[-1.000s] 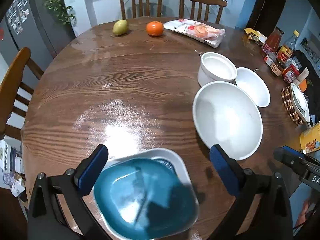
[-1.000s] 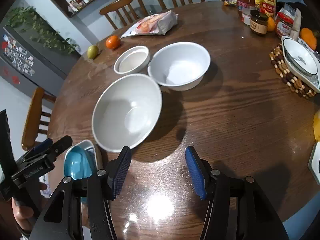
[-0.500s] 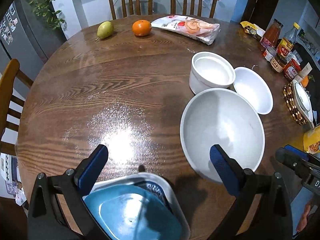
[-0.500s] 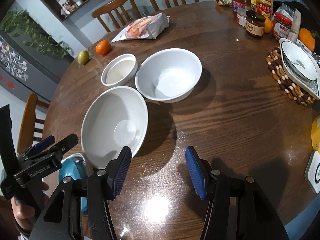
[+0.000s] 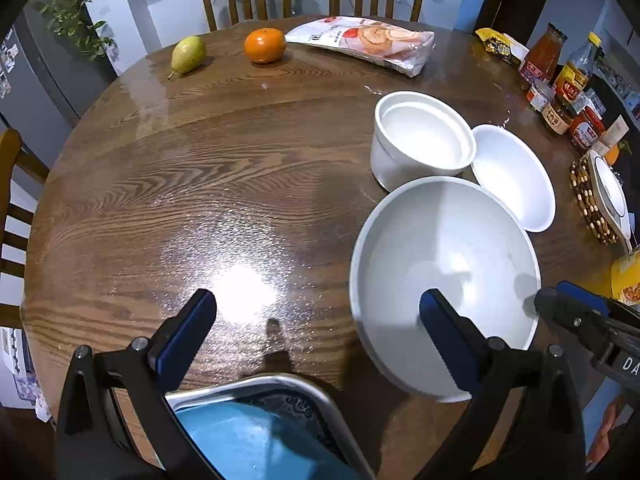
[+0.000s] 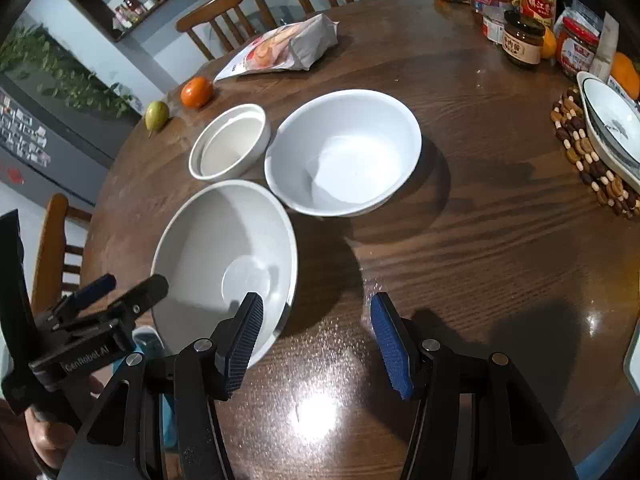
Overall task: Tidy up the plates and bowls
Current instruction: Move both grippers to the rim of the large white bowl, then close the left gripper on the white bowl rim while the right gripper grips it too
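Three white bowls stand together on the round wooden table: a large bowl (image 5: 444,280) (image 6: 224,268), a medium bowl (image 5: 514,178) (image 6: 344,152) and a small straight-sided bowl (image 5: 420,140) (image 6: 230,142). A blue dish lies in a grey square plate (image 5: 256,432) at the near table edge. My left gripper (image 5: 316,328) is open and empty, above the bare table between the square plate and the large bowl. My right gripper (image 6: 316,340) is open and empty, its left finger over the large bowl's near rim.
A pear (image 5: 188,55), an orange (image 5: 265,45) and a snack bag (image 5: 364,42) lie at the far side. Sauce bottles and jars (image 6: 520,12) stand at the right. A patterned dish (image 6: 612,128) sits on a beaded trivet (image 6: 584,160). Chairs surround the table.
My left gripper has moved forward off the blue dish and grey plate, which now sit under its base. My right gripper has moved closer to the large bowl.
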{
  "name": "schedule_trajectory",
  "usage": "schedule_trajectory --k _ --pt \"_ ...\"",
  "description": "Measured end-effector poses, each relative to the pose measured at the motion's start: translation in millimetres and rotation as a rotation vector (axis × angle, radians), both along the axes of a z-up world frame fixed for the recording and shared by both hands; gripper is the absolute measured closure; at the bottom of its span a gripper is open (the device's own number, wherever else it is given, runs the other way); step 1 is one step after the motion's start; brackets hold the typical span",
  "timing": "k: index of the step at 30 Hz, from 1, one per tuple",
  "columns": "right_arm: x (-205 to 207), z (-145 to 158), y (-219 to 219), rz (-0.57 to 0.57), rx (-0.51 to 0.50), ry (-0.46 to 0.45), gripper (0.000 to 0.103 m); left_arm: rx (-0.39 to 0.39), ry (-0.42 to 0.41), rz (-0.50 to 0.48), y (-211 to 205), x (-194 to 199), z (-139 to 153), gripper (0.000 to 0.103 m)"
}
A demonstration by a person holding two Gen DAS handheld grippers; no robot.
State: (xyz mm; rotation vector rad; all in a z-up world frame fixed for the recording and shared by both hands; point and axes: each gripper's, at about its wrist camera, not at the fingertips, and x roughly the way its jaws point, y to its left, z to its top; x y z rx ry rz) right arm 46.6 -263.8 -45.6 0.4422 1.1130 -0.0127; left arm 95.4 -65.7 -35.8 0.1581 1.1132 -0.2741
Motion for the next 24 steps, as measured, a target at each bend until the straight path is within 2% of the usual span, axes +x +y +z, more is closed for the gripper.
schedule_trajectory --k 7,10,19,21,23,24 --pt "8.1 -7.0 -1.8 0.001 0.012 0.014 0.046 0.005 0.019 -0.023 -9.7 7.2 -7.9 0.003" --pt "10.7 -8.1 -1.8 0.003 0.011 0.015 0.046 0.009 0.025 -0.036 -14.5 9.9 -10.9 0.007" --pt "15.6 -12.2 -0.8 0.023 0.022 0.004 0.046 0.033 0.044 -0.079 -27.6 9.5 -19.6 0.03" --pt "16.4 -12.9 -0.8 0.028 0.025 0.002 0.046 0.03 0.051 -0.088 -29.3 9.3 -20.6 0.041" --pt "17.1 -14.2 0.4 0.039 0.03 0.003 0.046 0.027 0.055 -0.093 -30.4 9.4 -21.0 0.046" --pt "17.7 -14.5 1.7 0.044 0.031 0.004 0.046 0.024 0.056 -0.098 -31.6 9.4 -21.4 0.051"
